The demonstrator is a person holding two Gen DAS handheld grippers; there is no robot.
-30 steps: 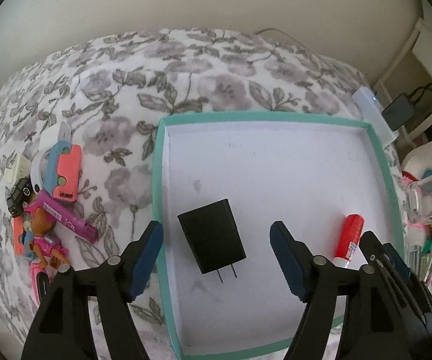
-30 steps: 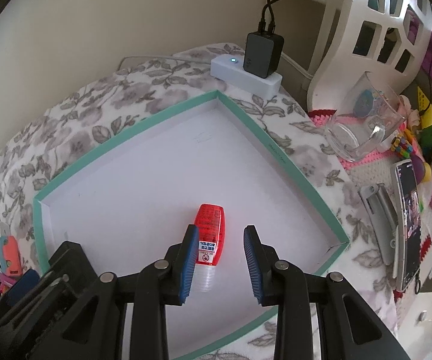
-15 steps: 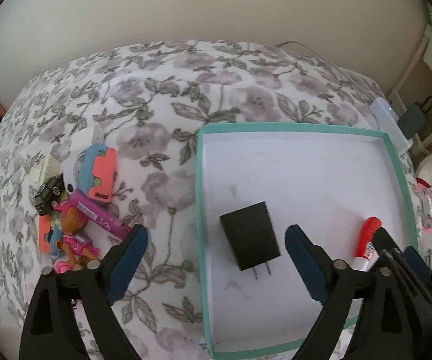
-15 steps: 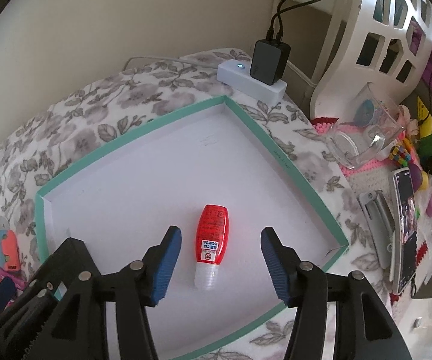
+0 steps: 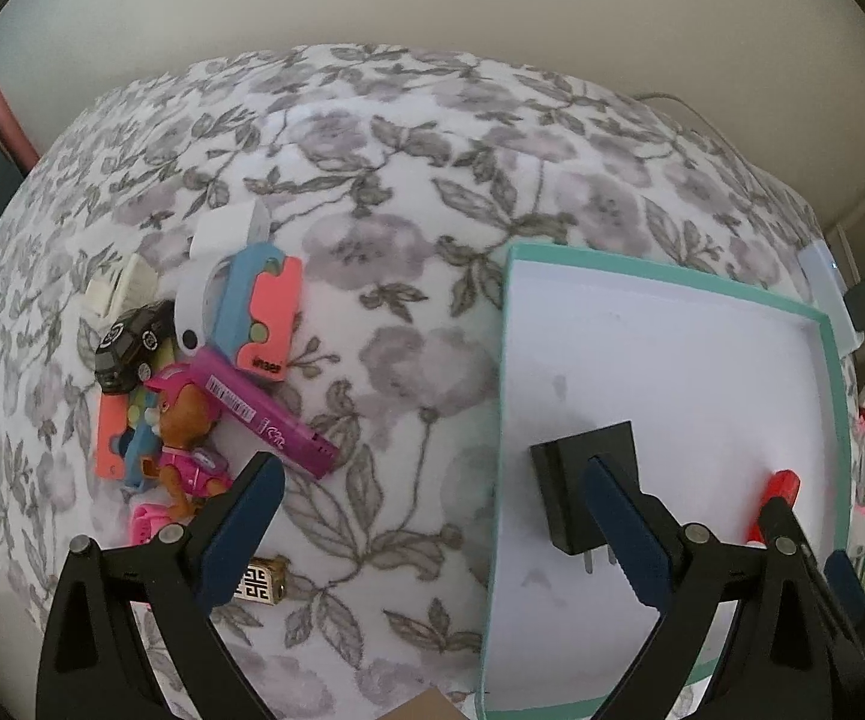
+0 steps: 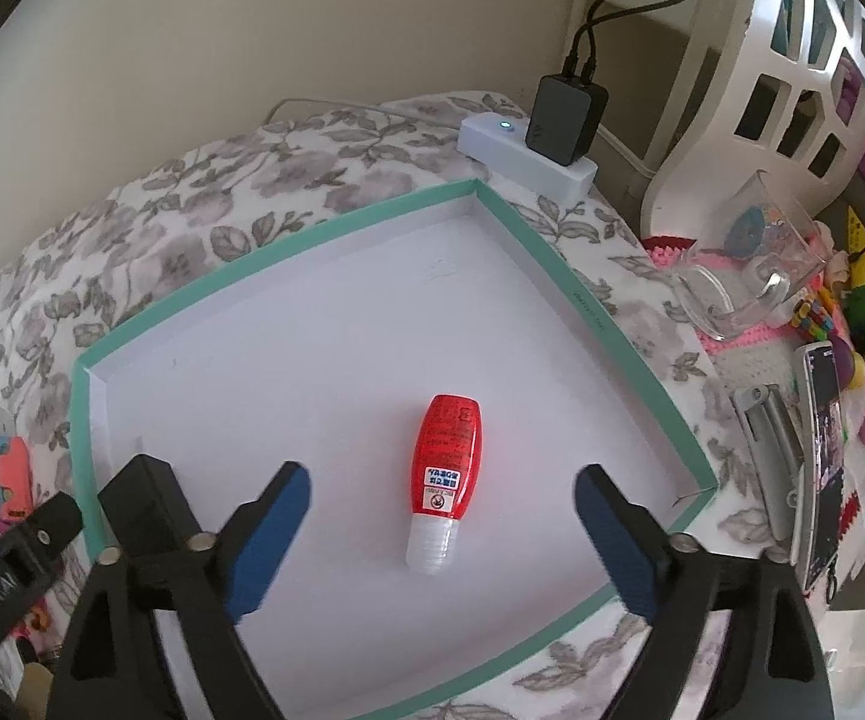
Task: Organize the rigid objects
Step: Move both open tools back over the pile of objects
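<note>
Left view: left gripper (image 5: 432,516) gapes wide, empty, over the cloth (image 5: 408,192); toys (image 5: 192,378) lie piled left, charger (image 5: 582,480) in the tray (image 5: 672,264); right view: right gripper (image 6: 441,528) wide open, empty, bottle (image 6: 445,468) lying between its fingers.

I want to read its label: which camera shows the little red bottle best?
The right wrist view: the red bottle lies whole in the tray, label facing up. The left wrist view shows only a red sliver behind gripper parts.
</note>
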